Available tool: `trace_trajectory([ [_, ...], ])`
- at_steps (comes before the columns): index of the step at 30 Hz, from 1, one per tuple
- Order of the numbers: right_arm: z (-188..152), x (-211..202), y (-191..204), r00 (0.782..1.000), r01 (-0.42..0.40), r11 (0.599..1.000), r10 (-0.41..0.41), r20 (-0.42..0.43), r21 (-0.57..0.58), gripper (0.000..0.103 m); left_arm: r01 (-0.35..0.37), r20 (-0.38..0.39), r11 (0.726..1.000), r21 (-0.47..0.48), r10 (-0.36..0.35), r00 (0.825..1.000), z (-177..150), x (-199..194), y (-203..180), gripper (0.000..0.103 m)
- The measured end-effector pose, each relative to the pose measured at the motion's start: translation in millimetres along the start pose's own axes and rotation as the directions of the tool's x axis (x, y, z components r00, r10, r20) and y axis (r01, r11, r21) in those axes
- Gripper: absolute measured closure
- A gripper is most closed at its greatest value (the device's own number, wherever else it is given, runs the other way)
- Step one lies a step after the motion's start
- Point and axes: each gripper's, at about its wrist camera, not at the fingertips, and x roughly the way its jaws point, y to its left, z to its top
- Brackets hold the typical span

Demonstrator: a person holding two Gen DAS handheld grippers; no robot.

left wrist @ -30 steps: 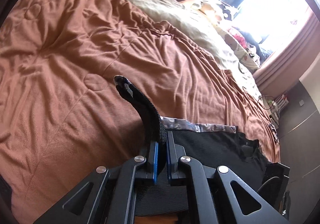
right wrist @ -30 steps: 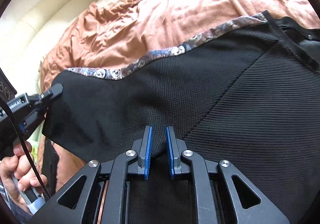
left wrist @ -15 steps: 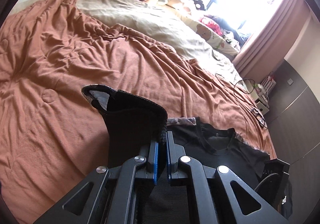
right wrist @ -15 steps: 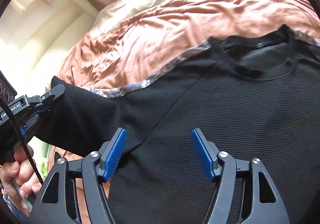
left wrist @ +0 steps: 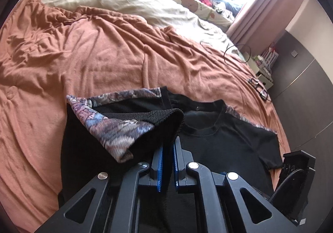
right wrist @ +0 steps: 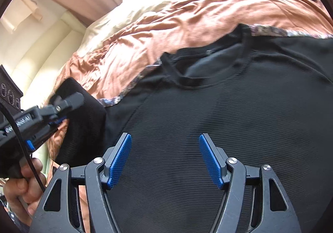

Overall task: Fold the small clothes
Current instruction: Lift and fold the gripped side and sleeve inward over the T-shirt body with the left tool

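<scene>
A black ribbed T-shirt [left wrist: 224, 141] [right wrist: 229, 112] with patterned shoulder trim lies flat on the rust-coloured blanket [left wrist: 93, 55], neck hole away from me. My left gripper [left wrist: 168, 149] is shut on the shirt's left sleeve [left wrist: 133, 128], lifted and turned over the body so its floral lining shows. In the right wrist view that left gripper [right wrist: 62, 108] appears at the left edge, held by a hand [right wrist: 25, 187], pinching the sleeve. My right gripper [right wrist: 165, 158] hovers open just above the shirt's chest, blue pads wide apart with nothing between them.
A cream sheet [left wrist: 116, 1] and printed pillows [left wrist: 197, 5] lie at the head of the bed by a bright window. A black cable [left wrist: 237, 51] and small items [left wrist: 258, 85] rest near the bed's right edge. A cream padded headboard [right wrist: 41, 51] stands beyond the blanket.
My right gripper went from nearly shut to wide open and drew back over the chest. My left gripper carried the sleeve inward over the shirt, turning its patterned lining up.
</scene>
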Motion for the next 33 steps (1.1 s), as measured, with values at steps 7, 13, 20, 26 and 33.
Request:
trace_trajectory([
  [7, 2, 4, -8, 1.000, -0.011, 1.000, 0.012, -0.014, 0.022, 0.031, -0.041, -0.031, 0.999, -0.006, 0.041, 0.999, -6, 3, 17, 0.061],
  [13, 3, 30, 12, 0.998, 0.040, 0.997, -0.042, -0.044, -0.064, 0.031, -0.136, -0.010, 0.990, -0.035, 0.136, 0.991, -5, -15, 65, 0.047],
  [20, 1, 55, 53, 0.993, 0.087, 0.959, -0.104, -0.050, -0.270, 0.031, -0.213, -0.047, 0.976, -0.033, 0.211, 0.976, -16, -24, 114, 0.047],
  [26, -8, 68, 87, 0.988, 0.132, 0.880, -0.157, -0.016, -0.457, 0.031, -0.227, -0.085, 0.974, -0.012, 0.226, 0.971, -34, -23, 136, 0.047],
  [33, -20, 105, 113, 0.977, 0.142, 0.779, -0.211, -0.043, -0.611, 0.031, -0.273, -0.135, 0.960, 0.061, 0.279, 0.951, -55, -16, 143, 0.043],
])
